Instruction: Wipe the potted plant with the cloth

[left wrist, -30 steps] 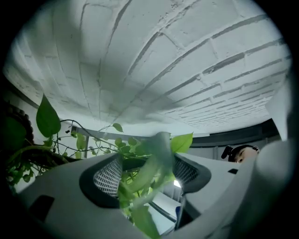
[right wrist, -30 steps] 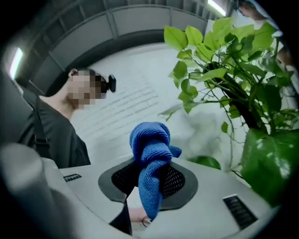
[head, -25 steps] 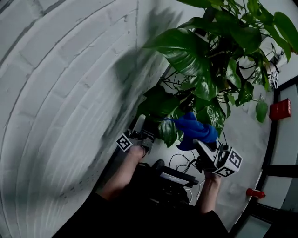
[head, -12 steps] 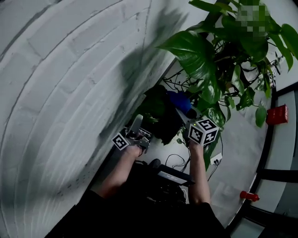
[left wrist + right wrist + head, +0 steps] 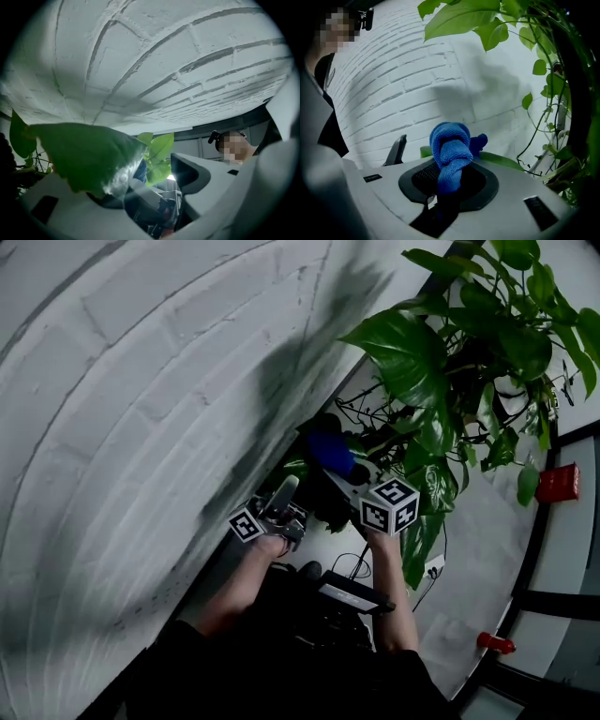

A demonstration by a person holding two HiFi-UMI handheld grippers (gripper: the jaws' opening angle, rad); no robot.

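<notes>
The potted plant spreads large green leaves at the upper right, against the white brick wall. My right gripper is shut on the bunched blue cloth, which sits low among the dark leaves near the wall. In the right gripper view the cloth bulges out of the shut jaws above a leaf. My left gripper points up just left of it. Its jaws have just been closing but still stand apart. One leaf lies over the left jaw with its edge in the gap, and no pad visibly presses it.
The brick wall fills the left side. On the floor below are a black device, cables with a power strip, a red box and a small red thing. A dark frame runs along the right.
My right gripper has swung left and down with the cloth, from the right of the lower leaves to the dark leaves by the left gripper. The left gripper has barely shifted.
</notes>
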